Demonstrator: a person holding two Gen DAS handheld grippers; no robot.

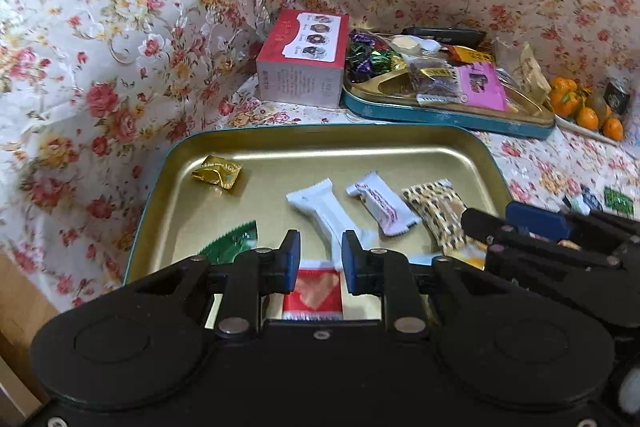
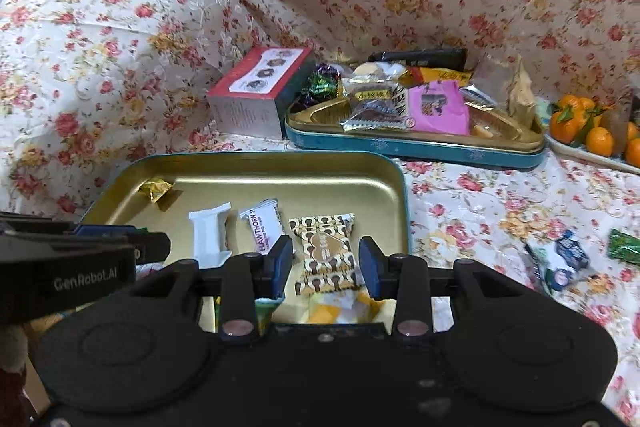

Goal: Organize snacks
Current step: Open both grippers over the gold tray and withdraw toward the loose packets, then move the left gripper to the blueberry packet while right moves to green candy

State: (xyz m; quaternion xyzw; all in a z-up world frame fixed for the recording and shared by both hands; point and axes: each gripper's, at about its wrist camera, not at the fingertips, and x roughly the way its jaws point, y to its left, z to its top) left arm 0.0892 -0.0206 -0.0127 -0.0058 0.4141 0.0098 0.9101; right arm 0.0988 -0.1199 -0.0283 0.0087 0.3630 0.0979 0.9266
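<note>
While both fingers (image 1: 320, 251) gape empty, the patterned snack (image 2: 326, 251) seemingly lies between the right pair (image 2: 325, 263).

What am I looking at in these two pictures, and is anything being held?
Each picture comes from a camera on a hand-held two-finger gripper, looking forward along its jaws. The left gripper and the right gripper both hover over a gold tin tray on a flowered cloth. In the tray lie wrapped sweets: a gold candy, a white packet, a hawthorn bar and a brown patterned packet. Behind stand a red box, a fuller blue tin and tangerines. Both jaws stand slightly apart, gripping nothing.
</note>
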